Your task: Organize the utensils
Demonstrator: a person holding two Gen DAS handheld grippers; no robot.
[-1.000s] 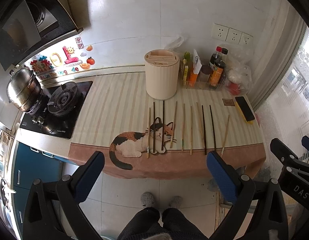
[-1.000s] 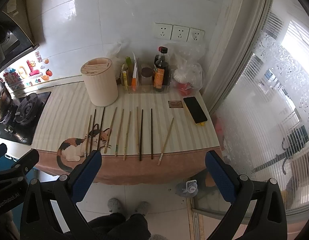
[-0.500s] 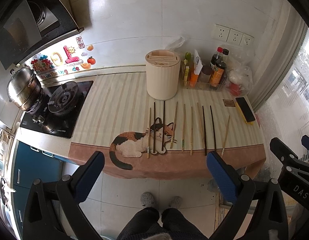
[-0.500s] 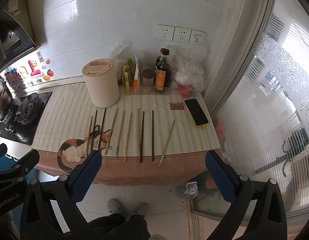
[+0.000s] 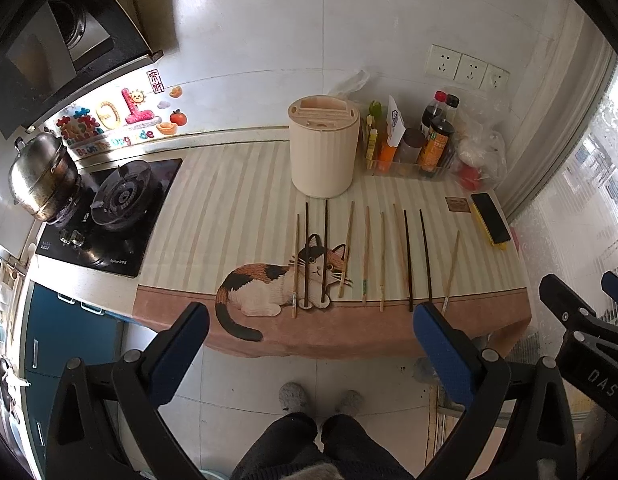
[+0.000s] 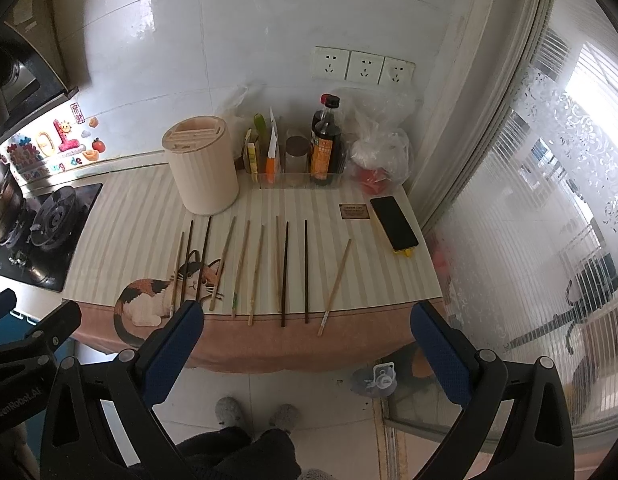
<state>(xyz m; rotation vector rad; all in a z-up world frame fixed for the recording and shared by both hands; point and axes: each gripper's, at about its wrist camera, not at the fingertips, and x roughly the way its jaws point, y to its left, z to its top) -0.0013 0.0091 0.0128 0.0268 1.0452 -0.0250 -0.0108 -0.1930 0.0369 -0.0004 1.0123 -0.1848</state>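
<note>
Several chopsticks (image 5: pixel 365 256), some dark and some light wood, lie side by side on the striped cat-print cloth (image 5: pixel 237 208); they also show in the right wrist view (image 6: pixel 261 268). A cream cylindrical utensil holder (image 5: pixel 324 146) with slots on top stands behind them, also in the right wrist view (image 6: pixel 203 166). My left gripper (image 5: pixel 311 344) is open and empty, held above the floor in front of the counter. My right gripper (image 6: pixel 307 340) is open and empty, just right of it, also short of the counter edge.
A gas hob (image 5: pixel 109 216) with a steel pot (image 5: pixel 41 176) sits at the left. A clear tray of sauce bottles (image 5: pixel 433 144), a plastic bag (image 5: pixel 481 156) and a phone (image 5: pixel 491 218) are at the back right. A glass door (image 6: pixel 529 220) bounds the right side.
Both grippers have drifted slightly closer to the counter, so the counter sits a little lower in both views. Nothing on the counter has moved.
</note>
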